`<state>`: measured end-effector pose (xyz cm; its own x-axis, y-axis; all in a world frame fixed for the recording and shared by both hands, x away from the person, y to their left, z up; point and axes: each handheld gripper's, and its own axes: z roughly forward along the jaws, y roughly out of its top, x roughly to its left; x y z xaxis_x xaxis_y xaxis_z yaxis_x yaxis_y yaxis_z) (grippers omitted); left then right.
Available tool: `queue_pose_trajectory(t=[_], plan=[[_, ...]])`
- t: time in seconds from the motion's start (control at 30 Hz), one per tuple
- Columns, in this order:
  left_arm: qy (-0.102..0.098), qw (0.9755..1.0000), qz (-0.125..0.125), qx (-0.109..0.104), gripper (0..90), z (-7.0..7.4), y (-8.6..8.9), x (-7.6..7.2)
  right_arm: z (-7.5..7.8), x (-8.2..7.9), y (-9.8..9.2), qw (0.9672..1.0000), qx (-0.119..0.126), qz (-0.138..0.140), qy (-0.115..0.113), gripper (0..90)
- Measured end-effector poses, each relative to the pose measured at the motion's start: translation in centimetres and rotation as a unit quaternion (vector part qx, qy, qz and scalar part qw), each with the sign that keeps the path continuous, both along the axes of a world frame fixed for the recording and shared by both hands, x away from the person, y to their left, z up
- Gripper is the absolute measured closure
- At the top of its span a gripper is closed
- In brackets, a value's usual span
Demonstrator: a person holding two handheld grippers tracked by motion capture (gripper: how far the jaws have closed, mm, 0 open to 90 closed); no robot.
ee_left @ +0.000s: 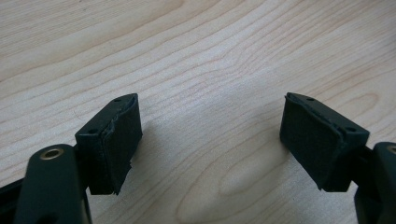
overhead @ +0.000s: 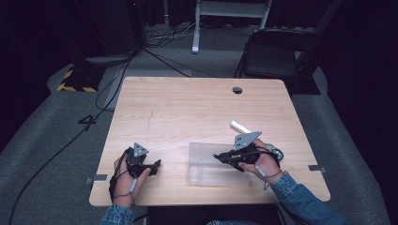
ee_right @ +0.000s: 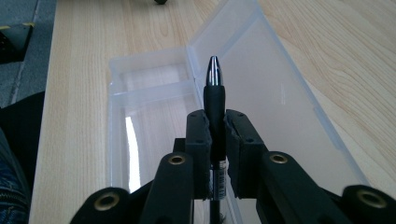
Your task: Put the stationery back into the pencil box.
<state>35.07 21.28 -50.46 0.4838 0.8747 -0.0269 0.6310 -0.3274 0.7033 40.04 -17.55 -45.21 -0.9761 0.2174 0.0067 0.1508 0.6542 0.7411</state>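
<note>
A clear plastic case (overhead: 206, 166) lies open on the wooden table (overhead: 187, 108), its lid folded out flat. My right gripper (overhead: 220, 157) hovers over the case and is shut on a black pen (ee_right: 215, 100) with a silver tip, which points along the jaws over the open case (ee_right: 154, 116). My left gripper (overhead: 155, 165) rests at the table's front left, apart from the case. Its two black pads (ee_left: 116, 140) stand open over bare wood, with nothing between them.
A white tube-like object (overhead: 240, 126) lies on the table just behind my right hand. A round cable hole (overhead: 237, 90) sits near the far edge. Beyond the table stand a dark chair (overhead: 277, 51) and floor cables (overhead: 117, 79).
</note>
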Motion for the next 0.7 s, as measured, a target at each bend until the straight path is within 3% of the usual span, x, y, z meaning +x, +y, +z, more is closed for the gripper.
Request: queue_pose_trajectory(t=[0.3, 0.7], plan=[[-0.001, 1.0, -0.003, 0.001, 21.3, 0.0, 0.0, 0.0, -0.38, -0.2, 0.43, 0.9995, -0.024, 0.016, -0.016, 80.4], [-0.001, 1.0, -0.003, 0.001, 21.3, 0.0, 0.0, 0.0, -1.01, -0.32, 0.82, 0.9993, -0.033, 0.017, 0.002, 80.2]])
